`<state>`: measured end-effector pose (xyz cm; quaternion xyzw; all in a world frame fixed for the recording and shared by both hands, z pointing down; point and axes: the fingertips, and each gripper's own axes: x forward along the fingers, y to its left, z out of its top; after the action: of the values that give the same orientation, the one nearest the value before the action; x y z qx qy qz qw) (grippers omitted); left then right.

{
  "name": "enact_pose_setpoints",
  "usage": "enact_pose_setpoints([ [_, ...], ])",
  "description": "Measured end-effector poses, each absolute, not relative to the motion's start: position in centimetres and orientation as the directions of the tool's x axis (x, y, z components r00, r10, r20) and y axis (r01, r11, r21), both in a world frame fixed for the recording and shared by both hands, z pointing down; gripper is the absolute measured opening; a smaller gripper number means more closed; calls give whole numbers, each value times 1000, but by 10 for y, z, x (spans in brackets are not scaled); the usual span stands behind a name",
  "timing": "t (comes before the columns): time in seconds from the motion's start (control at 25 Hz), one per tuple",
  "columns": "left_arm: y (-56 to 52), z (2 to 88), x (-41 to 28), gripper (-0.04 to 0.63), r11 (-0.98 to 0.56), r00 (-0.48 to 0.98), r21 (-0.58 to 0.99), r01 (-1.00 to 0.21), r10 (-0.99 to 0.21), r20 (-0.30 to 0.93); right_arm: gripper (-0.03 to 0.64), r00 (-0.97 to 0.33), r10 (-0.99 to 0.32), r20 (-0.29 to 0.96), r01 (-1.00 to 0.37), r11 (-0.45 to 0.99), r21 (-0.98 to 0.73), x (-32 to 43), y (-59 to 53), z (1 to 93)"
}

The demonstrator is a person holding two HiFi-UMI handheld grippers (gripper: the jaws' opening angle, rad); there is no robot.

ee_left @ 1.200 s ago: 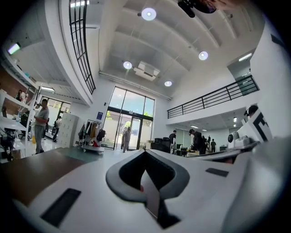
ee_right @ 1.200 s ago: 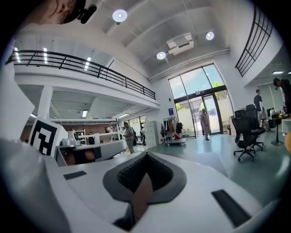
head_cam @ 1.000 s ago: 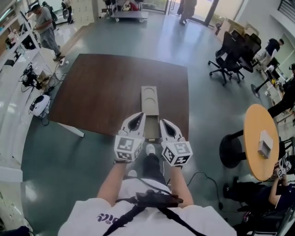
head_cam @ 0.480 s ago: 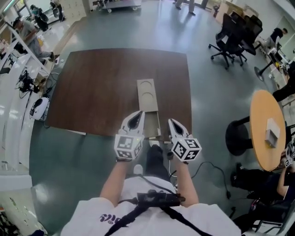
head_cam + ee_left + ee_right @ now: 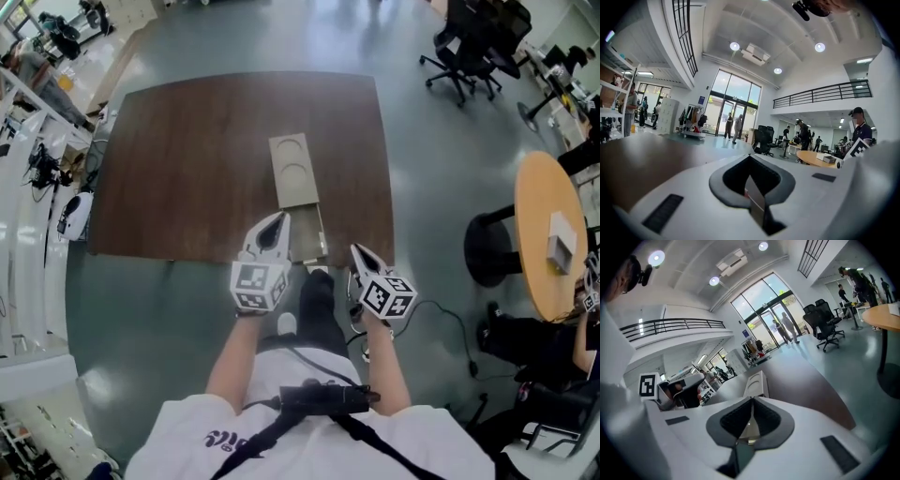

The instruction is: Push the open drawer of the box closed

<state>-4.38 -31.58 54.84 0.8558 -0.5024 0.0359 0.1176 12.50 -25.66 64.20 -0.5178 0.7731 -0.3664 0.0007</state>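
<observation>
**Both tongs sink to the table's near edge; drawer not yet touched**

Head view: The box (image 5: 292,172) lies lengthwise on the brown table (image 5: 187,169), and its drawer (image 5: 314,242) is pulled out toward the person, reaching almost to the near edge. The left tongs (image 5: 278,221) are just left of the drawer, their tips level with it. The right tongs (image 5: 358,253) are to its right, off the table's edge and nearer the person. Over the last second both tools have come down from in front of the chest. The right one dropped further, swung out to the right and rolled, so its marker cube now shows a different face. The box and drawer lie as they did a second ago.

Left gripper view: The left tongs (image 5: 750,157) are together, with nothing between them. Past them only the table's brown top (image 5: 637,159) and the hall show, not the box.

Right gripper view: The right tongs (image 5: 752,399) are also together and empty. The box (image 5: 757,380) rises just beyond their tips on the table (image 5: 806,385).

This looks like the approach. With closed tips brought down to drawer height, the next move is likely to set one against the drawer front and push it away along the box's length.
</observation>
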Motion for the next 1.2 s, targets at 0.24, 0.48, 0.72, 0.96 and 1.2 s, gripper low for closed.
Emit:
enact_pose_setpoints([
  [0.24,-314,579,-48,11,-458,488,173,-872,-842,230,5,-489,-750,446,-761,117,-639,115,-236,703],
  [0.48,-311,601,-44,11,-444,478,179,-878,-837,265,82,-564,-678,471,-701,92,-707,95,-222,751],
  [0.72,-315,610,-49,11,-432,470,189,-882,-838,279,130,-632,-663,400,-535,1,-845,68,-221,783],
  [0.96,-319,614,-61,11,-417,459,196,-887,-840,290,129,-646,-640,416,-492,-67,-868,51,-221,812],
  [1.2,-315,619,-66,11,-404,449,202,-892,-844,294,129,-668,-629,396,-461,-68,-885,29,-224,823],
])
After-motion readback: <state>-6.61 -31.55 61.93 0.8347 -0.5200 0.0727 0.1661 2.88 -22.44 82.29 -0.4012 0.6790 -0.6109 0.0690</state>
